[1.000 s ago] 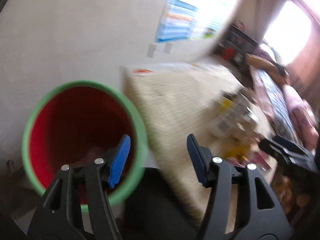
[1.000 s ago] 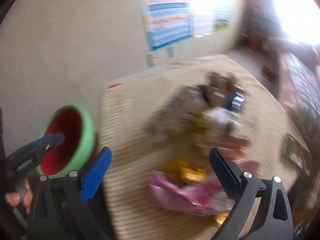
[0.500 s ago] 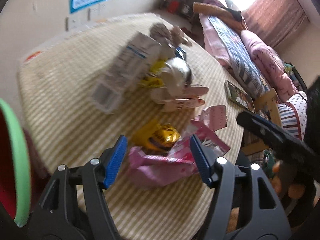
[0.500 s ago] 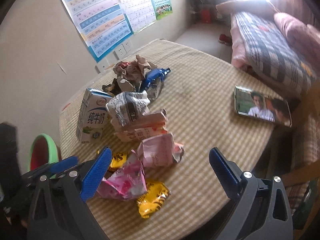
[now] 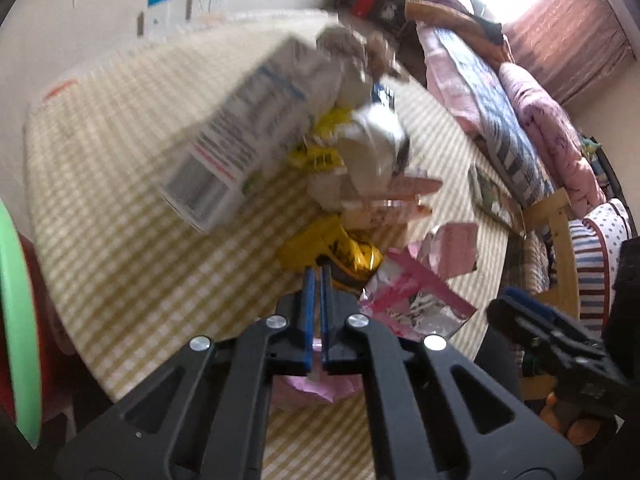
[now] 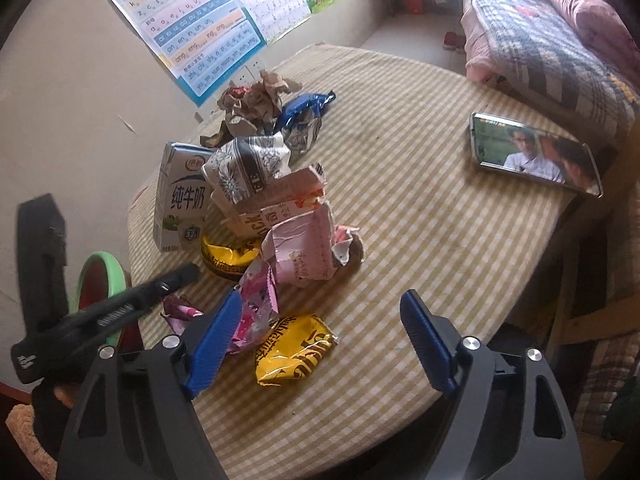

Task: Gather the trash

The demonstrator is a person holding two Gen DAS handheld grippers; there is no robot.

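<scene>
A heap of trash lies on the checked tablecloth [image 6: 420, 216]: a white milk carton [image 6: 180, 196], crumpled paper [image 6: 260, 96], a blue wrapper [image 6: 304, 108], pink wrappers [image 6: 304, 248] and two yellow snack bags [image 6: 296, 352]. My left gripper [image 5: 316, 276] has its blue pads nearly together, pinching the edge of a pink wrapper [image 5: 316, 384] beside a yellow bag [image 5: 344, 248]. It also shows in the right wrist view [image 6: 176, 276], near the pink wrapper [image 6: 180, 312]. My right gripper [image 6: 320, 340] is open and empty above the near yellow bag.
A red bin with a green rim [image 6: 100, 280] stands below the table's left edge, also in the left wrist view [image 5: 20, 320]. A phone [image 6: 536, 156] lies at the table's right. A bed with pink bedding [image 5: 520, 92] is beyond. Posters [image 6: 208, 24] hang on the wall.
My left gripper swung from the bin to the table, came down over the pink wrapper and closed on it. My right gripper moved in closer over the near yellow bag and stayed open.
</scene>
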